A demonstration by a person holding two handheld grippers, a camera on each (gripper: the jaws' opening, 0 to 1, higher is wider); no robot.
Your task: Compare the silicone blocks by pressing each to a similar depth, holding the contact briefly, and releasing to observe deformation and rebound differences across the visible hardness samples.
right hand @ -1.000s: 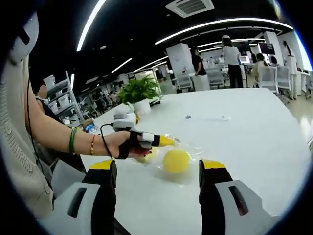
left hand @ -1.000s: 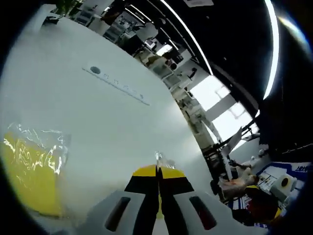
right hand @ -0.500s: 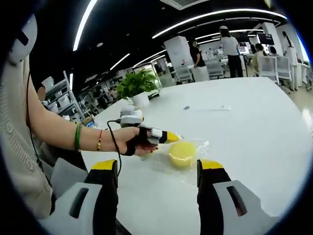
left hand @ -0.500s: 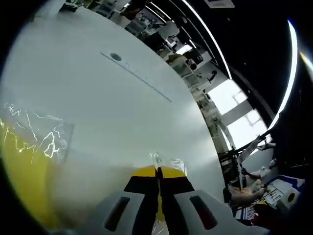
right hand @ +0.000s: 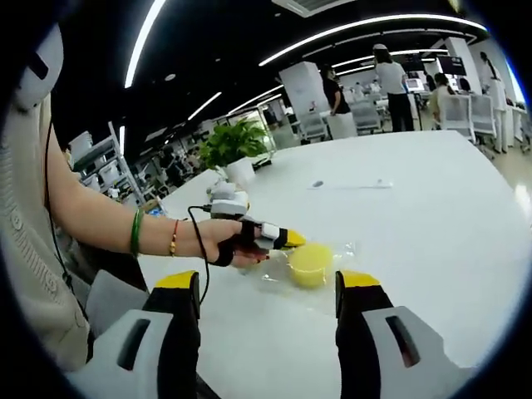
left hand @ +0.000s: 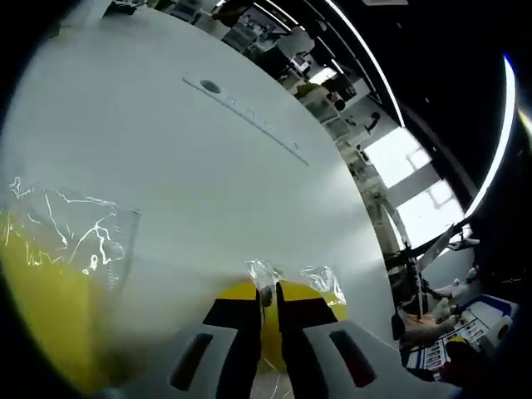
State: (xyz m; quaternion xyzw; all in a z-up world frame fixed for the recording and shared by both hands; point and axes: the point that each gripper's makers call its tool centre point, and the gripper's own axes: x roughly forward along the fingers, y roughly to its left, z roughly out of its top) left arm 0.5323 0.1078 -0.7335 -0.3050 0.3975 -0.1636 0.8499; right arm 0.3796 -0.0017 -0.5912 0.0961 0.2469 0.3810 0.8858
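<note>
Meanwhile left gripper [right hand: 287, 239] fingers pinch the yellow block's wrap [left hand: 287, 278]; right gripper [right hand: 266, 299] gapes wide over the table [right hand: 432, 208].

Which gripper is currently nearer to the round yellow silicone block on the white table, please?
Left. The left gripper sits right beside the yellow block, pinching its clear wrap; the right gripper hangs open, short of it.

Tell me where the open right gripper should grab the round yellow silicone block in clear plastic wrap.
Grip the round yellow silicone block across its curved sides, coming straight ahead with the right gripper. The left gripper already pinches the clear wrap on its left, so that side is taken.
</note>
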